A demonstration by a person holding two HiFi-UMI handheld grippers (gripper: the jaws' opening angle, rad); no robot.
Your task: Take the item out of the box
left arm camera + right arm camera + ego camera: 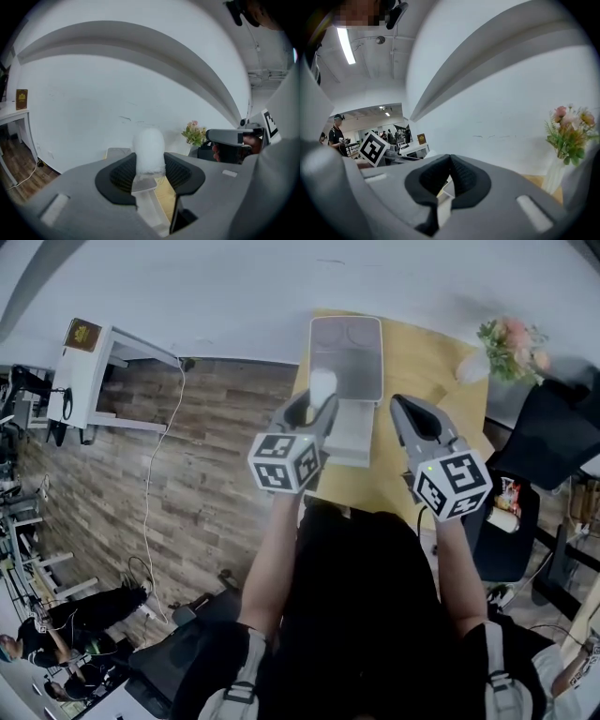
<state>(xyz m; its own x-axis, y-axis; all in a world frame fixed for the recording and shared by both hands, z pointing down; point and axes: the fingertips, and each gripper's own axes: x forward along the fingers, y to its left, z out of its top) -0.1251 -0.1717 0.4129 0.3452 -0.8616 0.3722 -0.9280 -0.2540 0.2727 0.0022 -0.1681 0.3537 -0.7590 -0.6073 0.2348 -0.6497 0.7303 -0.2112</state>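
Left gripper (149, 163): jaws set wide and clamped on the item (149, 144), a white, frosted, round-topped piece standing upright between the pads.

Item location: raised over the left part of the box (349, 439), level with the left edge of the lid (346, 354). Whether its lower end is fully out of the box cannot be determined.

Right gripper (449, 160): jaws closed tip to tip, nothing between them. It is held just right of the box, apart from it.

Box: white, lid standing open at its far side, resting on the table (427, 367). Flowers (512, 341) stand well right of the box, at the far corner.
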